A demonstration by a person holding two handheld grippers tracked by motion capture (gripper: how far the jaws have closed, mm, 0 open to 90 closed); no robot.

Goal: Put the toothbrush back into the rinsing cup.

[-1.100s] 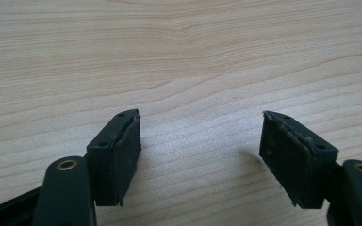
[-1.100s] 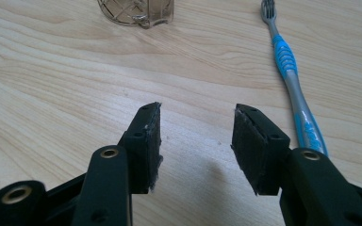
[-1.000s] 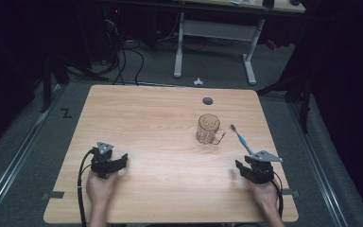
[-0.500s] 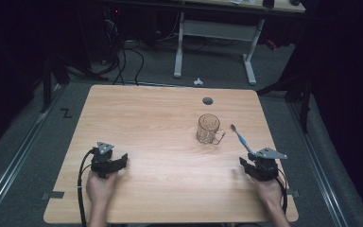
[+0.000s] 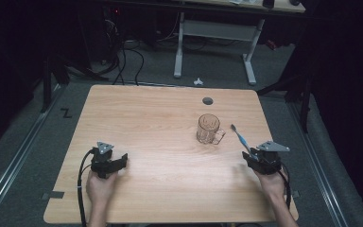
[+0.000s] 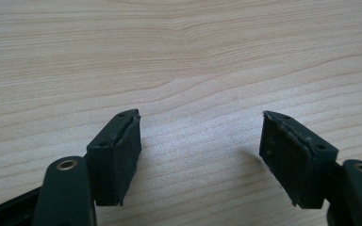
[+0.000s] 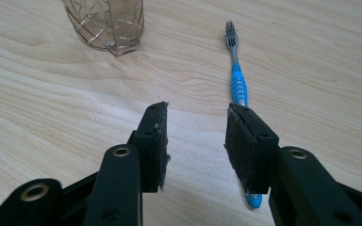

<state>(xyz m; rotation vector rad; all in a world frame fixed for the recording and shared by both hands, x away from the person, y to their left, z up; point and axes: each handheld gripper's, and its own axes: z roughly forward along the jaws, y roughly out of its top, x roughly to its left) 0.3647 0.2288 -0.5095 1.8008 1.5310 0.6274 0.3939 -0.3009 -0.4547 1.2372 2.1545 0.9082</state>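
My right gripper (image 7: 195,141) has been closing, gaping over bare wood beside the toothbrush (image 7: 238,84). My left gripper (image 6: 200,155) gapes too. The clear mug (image 5: 209,128) looks empty.

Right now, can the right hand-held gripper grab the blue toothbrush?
Probably yes. The right hand-held gripper is open just beside the toothbrush, whose handle lies flat on the table under one jaw, with nothing blocking it.

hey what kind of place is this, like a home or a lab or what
Probably a lab or workshop set up for recording, not a home. A bare wooden table stands on grey floor, loose cables trail behind it, and a white-legged workbench sits in dim surroundings.
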